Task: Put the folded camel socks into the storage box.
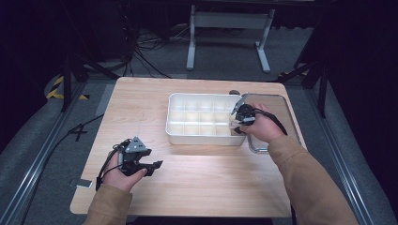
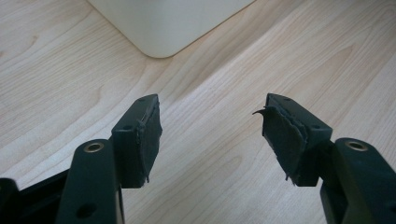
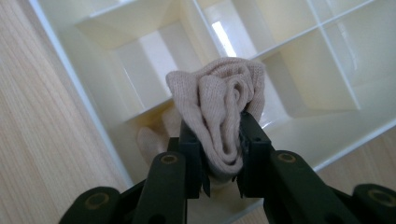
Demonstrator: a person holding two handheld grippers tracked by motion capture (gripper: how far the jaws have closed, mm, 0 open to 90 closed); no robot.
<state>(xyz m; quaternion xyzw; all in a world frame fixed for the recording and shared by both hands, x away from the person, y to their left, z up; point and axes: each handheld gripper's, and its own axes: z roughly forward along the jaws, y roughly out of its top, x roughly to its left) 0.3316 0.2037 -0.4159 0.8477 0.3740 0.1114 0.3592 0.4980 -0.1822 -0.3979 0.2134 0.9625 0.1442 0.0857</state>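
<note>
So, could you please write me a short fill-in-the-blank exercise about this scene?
1. The right gripper is shut on a rolled beige ____.
2. The left gripper has its jaws ____, with nothing between them.
3. The white divided tray rests on a ____ table.

Missing words: sock; open; wooden

A compartment tray (image 1: 202, 119) sits on the wooden table (image 1: 187, 187), right of centre and toward the far side, with a clear lid (image 1: 277, 122) lying flat just to its right. The right gripper (image 1: 240, 123) is at the tray's near right corner, over a corner compartment, with a rolled sock (image 3: 222, 112) clamped between its jaws above that cell. The left gripper (image 1: 152, 168) rests near the table's front left, well apart from the tray, its jaws spread over bare tabletop.
</note>
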